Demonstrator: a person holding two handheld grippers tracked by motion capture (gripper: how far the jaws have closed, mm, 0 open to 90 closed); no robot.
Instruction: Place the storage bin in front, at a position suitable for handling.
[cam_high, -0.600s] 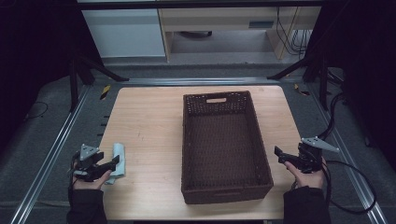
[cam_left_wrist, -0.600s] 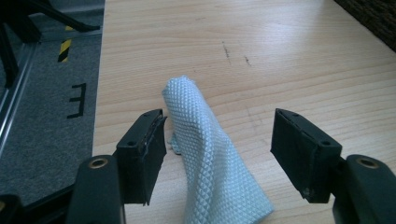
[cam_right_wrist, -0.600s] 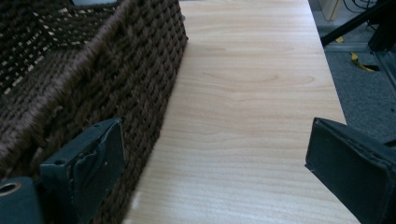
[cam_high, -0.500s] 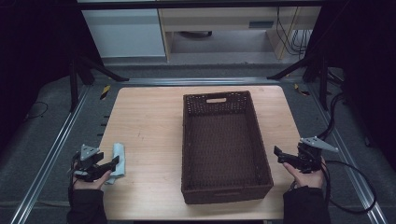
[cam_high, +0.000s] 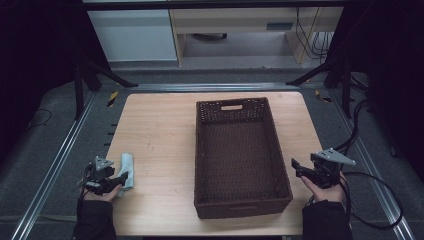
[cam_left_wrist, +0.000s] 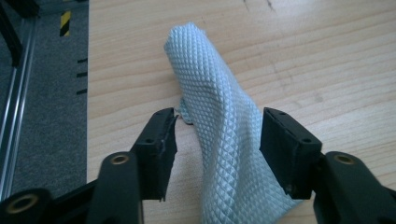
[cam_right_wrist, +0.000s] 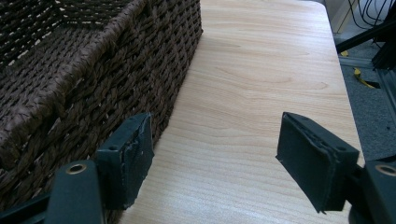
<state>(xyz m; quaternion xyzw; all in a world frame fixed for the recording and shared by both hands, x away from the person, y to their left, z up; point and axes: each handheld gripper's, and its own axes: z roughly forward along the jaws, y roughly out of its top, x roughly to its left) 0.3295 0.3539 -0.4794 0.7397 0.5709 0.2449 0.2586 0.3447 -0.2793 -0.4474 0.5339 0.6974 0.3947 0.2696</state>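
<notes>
A pale blue woven cloth (cam_high: 128, 166) lies bunched in a ridge near the table's front left corner. My left gripper (cam_high: 119, 180) sits low at its near end. In the left gripper view the cloth (cam_left_wrist: 219, 107) runs up between the two jaws of the left gripper (cam_left_wrist: 219, 126), which stand open. A gap shows beside the left pad, while the right pad is at the cloth's edge. My right gripper (cam_high: 297, 168) hovers just off the right wall of a dark brown wicker basket (cam_high: 241, 200). The right gripper (cam_right_wrist: 217, 130) is open over bare wood, with the basket (cam_right_wrist: 79, 70) wall next to its left jaw.
The long basket stands in the middle of the wooden table (cam_high: 160, 130), handle cut-out at its far end. Metal rails (cam_high: 55, 165) run along both table sides, with yellow-black tape marks on the grey floor. Cables (cam_high: 370, 180) trail from the right gripper.
</notes>
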